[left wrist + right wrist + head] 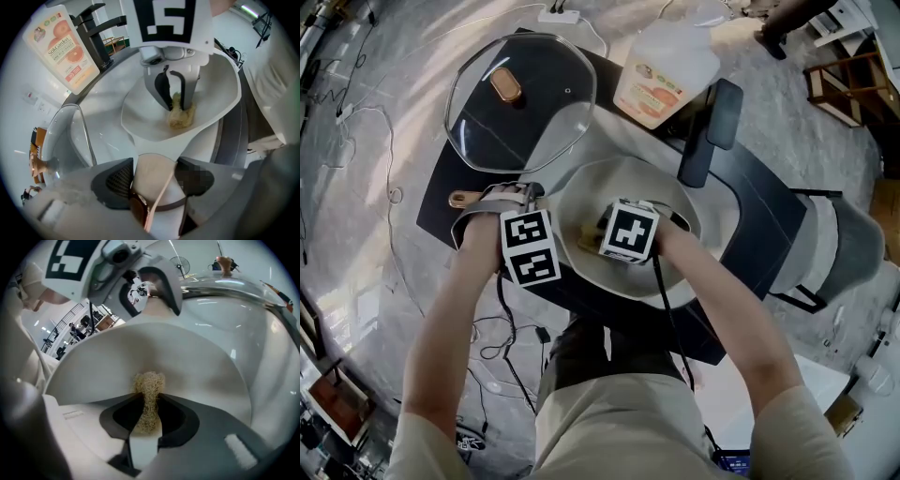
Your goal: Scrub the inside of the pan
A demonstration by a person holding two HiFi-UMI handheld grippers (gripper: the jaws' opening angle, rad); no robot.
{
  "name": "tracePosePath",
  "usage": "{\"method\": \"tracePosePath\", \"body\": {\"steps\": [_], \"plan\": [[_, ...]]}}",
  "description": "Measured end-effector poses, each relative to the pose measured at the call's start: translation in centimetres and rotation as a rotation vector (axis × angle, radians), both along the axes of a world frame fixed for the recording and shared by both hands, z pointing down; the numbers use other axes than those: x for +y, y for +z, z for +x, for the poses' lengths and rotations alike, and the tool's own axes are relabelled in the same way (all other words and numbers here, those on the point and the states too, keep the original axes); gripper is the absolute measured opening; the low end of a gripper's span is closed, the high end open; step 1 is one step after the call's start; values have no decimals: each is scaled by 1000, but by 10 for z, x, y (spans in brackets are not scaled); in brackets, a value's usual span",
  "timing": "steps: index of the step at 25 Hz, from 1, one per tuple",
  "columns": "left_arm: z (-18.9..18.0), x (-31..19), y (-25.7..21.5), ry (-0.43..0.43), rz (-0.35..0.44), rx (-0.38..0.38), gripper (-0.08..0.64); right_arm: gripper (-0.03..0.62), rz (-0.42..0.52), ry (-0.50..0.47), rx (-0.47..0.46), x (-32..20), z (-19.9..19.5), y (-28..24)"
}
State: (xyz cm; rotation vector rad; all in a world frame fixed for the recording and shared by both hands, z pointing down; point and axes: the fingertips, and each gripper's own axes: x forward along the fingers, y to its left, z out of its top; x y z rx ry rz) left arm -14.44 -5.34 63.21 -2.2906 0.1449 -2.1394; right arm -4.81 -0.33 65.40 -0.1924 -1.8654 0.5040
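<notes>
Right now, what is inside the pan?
Inside the pan, the right gripper is shut on a tan scrub pad that rests against the white inner surface. The patch under the pad and gripper is covered, so I cannot see it.

I see a cream-white pan mid-frame, a straw-yellow scrubber, black-and-white square patterns on the marker cubes, and an orange label on the pale translucent jug at the top.
</notes>
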Motion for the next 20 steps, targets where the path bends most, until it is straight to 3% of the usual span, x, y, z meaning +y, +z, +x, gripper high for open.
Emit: {"method": "tracePosePath", "body": {"steps": [4,10,15,20], "plan": [[-1,0,0,2,0,3,284,100,140,71,36,-39,7,25],[-1,0,0,-4,5,-2,284,97,270,110,239,-74,71,59],[-2,1,1,-18,-12,-19,285,98,260,40,396,-56,110,56],[-2,2,2,-23,-29,-29,288,98,137,-93,480,-15,136,32]]}}
